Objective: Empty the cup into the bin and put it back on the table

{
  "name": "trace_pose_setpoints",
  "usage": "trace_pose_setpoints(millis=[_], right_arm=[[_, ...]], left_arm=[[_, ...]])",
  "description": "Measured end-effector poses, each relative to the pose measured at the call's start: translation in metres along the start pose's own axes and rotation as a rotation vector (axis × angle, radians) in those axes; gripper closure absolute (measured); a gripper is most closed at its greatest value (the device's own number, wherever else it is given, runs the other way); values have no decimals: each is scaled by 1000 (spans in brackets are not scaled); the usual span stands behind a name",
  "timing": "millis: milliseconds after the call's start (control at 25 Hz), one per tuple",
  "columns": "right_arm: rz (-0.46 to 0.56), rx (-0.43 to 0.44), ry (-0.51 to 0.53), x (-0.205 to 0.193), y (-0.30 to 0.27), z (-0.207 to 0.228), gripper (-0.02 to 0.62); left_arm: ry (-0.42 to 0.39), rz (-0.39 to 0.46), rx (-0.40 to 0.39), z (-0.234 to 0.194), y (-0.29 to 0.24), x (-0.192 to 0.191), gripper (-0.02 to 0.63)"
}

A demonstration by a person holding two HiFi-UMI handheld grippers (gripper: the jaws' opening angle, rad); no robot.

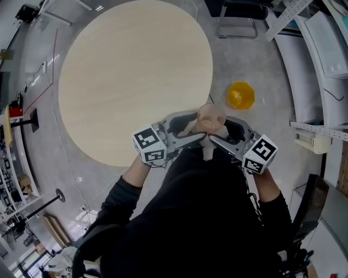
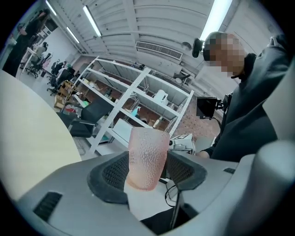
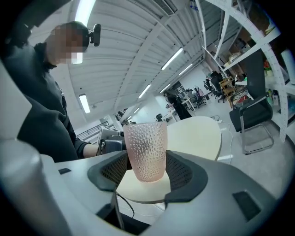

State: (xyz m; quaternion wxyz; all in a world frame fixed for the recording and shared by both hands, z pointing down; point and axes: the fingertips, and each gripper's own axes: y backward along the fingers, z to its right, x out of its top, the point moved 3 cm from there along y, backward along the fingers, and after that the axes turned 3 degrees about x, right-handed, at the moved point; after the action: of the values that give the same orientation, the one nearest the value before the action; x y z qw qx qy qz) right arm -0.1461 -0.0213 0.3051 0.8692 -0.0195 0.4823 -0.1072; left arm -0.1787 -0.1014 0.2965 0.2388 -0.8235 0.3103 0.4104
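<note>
The cup (image 3: pixel 145 150) I hold is pale pink with a dimpled pattern, my left gripper (image 2: pixel 146 170) and right gripper (image 3: pixel 145 171) are grey with black meshed pads (image 3: pixel 182 173) and black-on-white marker cubes (image 1: pixel 149 145), the table (image 1: pixel 136 70) is pale beige, the bin (image 1: pixel 241 95) yellow.

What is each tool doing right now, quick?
Left tool: closed on the pink cup.
Right tool: closed on the same cup too.

A round pale bench (image 1: pixel 136 76) lies ahead and left of the left claw (image 1: pixel 191 132). Grey speckled floor (image 1: pixel 261 59) surrounds it, with a black chair (image 1: pixel 239 10) beyond, white shelving (image 1: pixel 326 65) far right and strip lights (image 2: pixel 220 18) overhead.
</note>
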Motion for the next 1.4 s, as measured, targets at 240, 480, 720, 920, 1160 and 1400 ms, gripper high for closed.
trace_pose_setpoints(millis=[240, 480, 720, 920, 1160, 1400], right_arm=[[28, -23, -22, 4, 57, 16, 333], [51, -39, -75, -4, 117, 41, 333], [63, -43, -125, -12, 176, 72, 333], [64, -49, -201, -22, 203, 87, 333], [34, -64, -254, -38, 219, 117, 333], [7, -102, -298, -46, 212, 153, 333]], left_arm=[[34, -12, -2, 21, -55, -3, 333], [86, -19, -4, 37, -117, -17, 331], [139, -38, -6, 47, -181, -32, 331], [183, -43, -3, 51, -210, -46, 331], [257, -84, 27, 37, -240, -68, 331], [327, -110, 12, 2, -257, -83, 332]])
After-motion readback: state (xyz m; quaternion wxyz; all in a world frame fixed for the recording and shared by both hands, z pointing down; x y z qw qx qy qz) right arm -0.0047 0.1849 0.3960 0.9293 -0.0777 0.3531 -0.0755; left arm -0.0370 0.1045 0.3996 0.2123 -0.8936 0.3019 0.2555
